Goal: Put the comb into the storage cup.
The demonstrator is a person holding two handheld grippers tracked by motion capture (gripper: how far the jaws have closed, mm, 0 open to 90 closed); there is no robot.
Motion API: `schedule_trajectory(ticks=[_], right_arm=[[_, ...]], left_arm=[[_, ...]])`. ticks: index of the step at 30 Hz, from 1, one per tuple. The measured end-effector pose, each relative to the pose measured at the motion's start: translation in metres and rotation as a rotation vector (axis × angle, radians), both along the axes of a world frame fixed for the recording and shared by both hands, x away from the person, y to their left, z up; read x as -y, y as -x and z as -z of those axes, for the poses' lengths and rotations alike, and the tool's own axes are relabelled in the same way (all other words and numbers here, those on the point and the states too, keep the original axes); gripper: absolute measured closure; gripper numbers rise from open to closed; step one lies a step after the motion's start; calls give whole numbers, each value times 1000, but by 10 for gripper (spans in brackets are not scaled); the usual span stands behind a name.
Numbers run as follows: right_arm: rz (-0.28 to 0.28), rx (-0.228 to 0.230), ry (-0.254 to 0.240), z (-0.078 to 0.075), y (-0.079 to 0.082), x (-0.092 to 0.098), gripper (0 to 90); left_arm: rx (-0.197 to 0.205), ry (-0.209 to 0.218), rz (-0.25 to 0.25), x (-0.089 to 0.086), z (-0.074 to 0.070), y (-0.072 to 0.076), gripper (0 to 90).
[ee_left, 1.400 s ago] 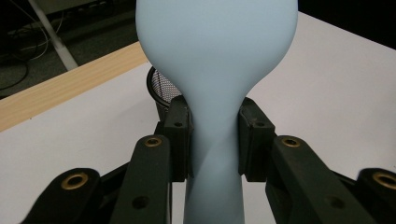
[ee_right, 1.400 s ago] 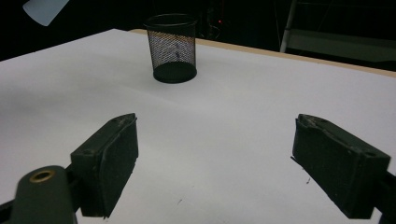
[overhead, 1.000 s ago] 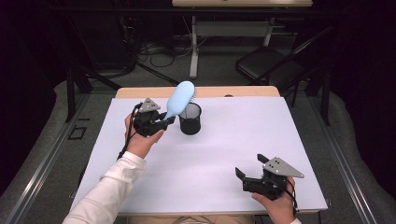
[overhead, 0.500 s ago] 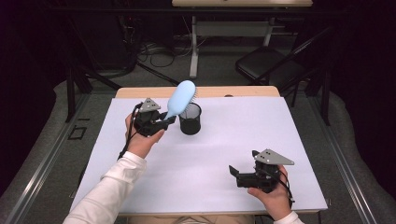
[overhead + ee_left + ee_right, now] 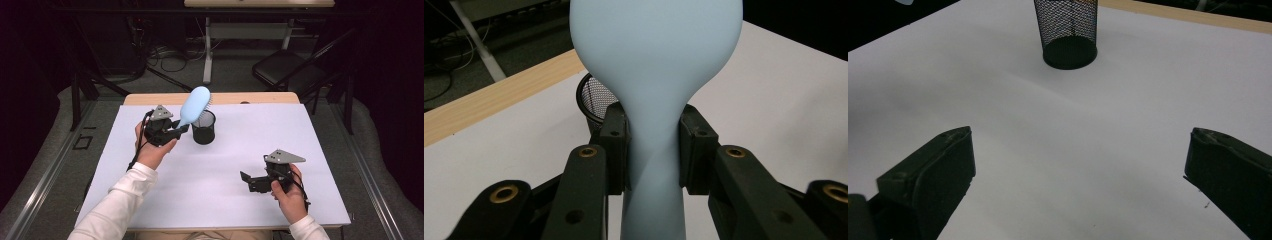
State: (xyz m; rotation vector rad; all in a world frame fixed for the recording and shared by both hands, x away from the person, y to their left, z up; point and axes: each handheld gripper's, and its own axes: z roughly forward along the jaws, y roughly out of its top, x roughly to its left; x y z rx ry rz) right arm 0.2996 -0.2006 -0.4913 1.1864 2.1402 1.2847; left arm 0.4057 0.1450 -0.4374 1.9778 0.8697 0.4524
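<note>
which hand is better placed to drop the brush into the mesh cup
Left: its tongs already clamp the blue hairbrush right beside the black mesh cup. The right tongs hang open and empty, well away.

Brush (image 5: 194, 106) smooth matt plastic; cup (image 5: 203, 127) blk wire mesh; table (image 5: 300, 145) matt white.

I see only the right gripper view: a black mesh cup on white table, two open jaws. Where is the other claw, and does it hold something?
Observer: The left claw is beside the cup, shut on a light blue brush.
Operator: Which part of the brush does it grip?
Observer: The narrow handle; the pads press it from both sides, the wide head above them.
Operator: Is the brush inside the cup already?
Observer: No. In the high view its head stands tilted above the cup's rim.
</note>
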Motion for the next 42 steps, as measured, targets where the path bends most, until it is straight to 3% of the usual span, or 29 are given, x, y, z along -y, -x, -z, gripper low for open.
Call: schedule_trajectory(ticks=[16, 42], right_arm=[[-14, -82, -14, -8, -27, -7, 0], [-36, -122, -25, -38, -56, -10, 0]], left_arm=[[4, 0, -1, 3, -2, -1, 695], [10, -2, -2, 8, -2, -3, 695]])
